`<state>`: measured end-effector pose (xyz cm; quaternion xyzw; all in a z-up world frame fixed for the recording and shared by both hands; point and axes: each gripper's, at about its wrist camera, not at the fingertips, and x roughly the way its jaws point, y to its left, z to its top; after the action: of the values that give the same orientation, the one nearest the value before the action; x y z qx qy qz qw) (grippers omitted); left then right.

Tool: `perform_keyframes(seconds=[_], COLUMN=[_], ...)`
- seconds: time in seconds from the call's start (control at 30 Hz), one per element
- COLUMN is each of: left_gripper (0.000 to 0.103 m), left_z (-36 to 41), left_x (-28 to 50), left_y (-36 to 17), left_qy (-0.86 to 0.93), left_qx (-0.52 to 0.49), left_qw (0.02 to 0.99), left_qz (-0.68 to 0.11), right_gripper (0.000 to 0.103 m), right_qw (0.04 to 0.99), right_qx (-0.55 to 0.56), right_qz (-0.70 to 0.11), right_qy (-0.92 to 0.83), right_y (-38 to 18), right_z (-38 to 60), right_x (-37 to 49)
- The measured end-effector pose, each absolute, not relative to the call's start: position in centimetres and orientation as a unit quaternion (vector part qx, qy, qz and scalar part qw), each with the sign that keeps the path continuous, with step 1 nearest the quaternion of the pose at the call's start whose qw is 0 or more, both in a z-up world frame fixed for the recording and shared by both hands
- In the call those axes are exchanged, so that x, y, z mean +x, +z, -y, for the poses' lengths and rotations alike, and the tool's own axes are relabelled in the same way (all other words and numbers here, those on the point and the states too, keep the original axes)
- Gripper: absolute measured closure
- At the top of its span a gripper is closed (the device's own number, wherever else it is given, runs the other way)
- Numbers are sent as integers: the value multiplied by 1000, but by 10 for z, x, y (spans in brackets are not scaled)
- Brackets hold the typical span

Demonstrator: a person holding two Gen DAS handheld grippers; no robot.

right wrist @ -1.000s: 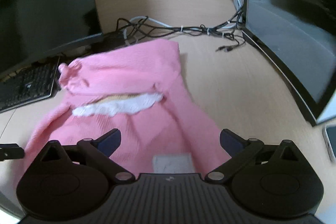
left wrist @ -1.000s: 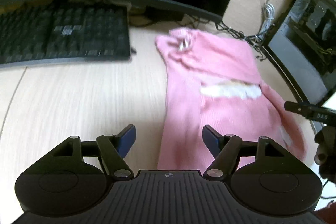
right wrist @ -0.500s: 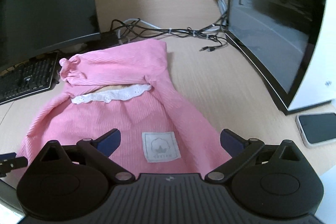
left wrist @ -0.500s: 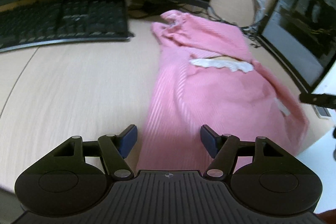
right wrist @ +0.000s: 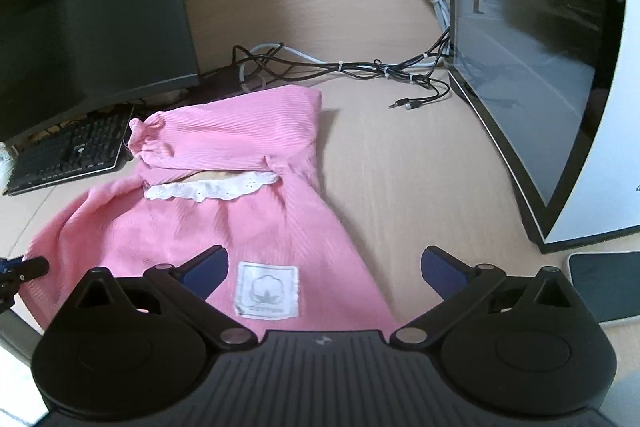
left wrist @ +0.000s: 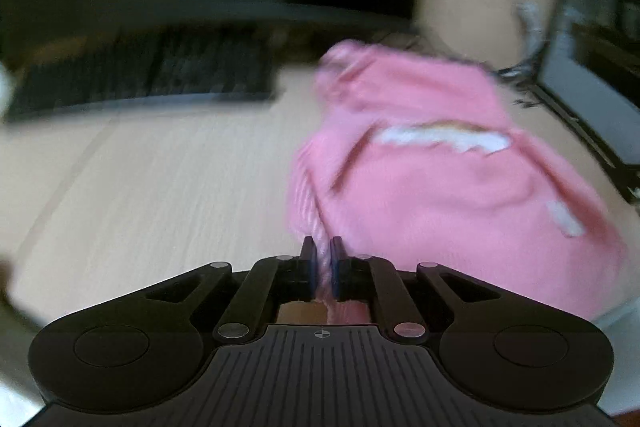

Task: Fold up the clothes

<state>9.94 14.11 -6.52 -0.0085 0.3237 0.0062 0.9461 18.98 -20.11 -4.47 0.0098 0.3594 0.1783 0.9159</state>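
The left tongs (left wrist: 323,259), just closed, pinch the pink garment's (right wrist: 224,227) seven-o'clock edge on the bench (right wrist: 400,163), while the right tongs (right wrist: 324,267) gape open over its six-o'clock hem.

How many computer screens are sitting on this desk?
1 for certain: a dark monitor stands at the back left, behind the keyboard. The glossy black panel on the right is the side of a computer case, not a screen. Others may sit out of view.
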Motion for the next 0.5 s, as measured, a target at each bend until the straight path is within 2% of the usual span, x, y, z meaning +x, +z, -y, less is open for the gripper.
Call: perform_keyframes(seconds=[0.17, 0.33, 0.5], left_gripper=[95, 95, 82], left_z=[-84, -62, -61], left_x=[94, 92, 87], left_y=[-63, -93, -97], left_qy=[-57, -80, -100], left_qx=[79, 79, 64], left_qw=[940, 923, 917], left_qz=[-325, -369, -382], right_gripper=[0, 0, 0], right_qw=[911, 902, 898], right_qx=[13, -4, -15], right_qz=[-362, -361, -349], right_qy=[200, 238, 268], right_y=[-51, -51, -43], right_z=[206, 191, 169], right_x=[193, 193, 193])
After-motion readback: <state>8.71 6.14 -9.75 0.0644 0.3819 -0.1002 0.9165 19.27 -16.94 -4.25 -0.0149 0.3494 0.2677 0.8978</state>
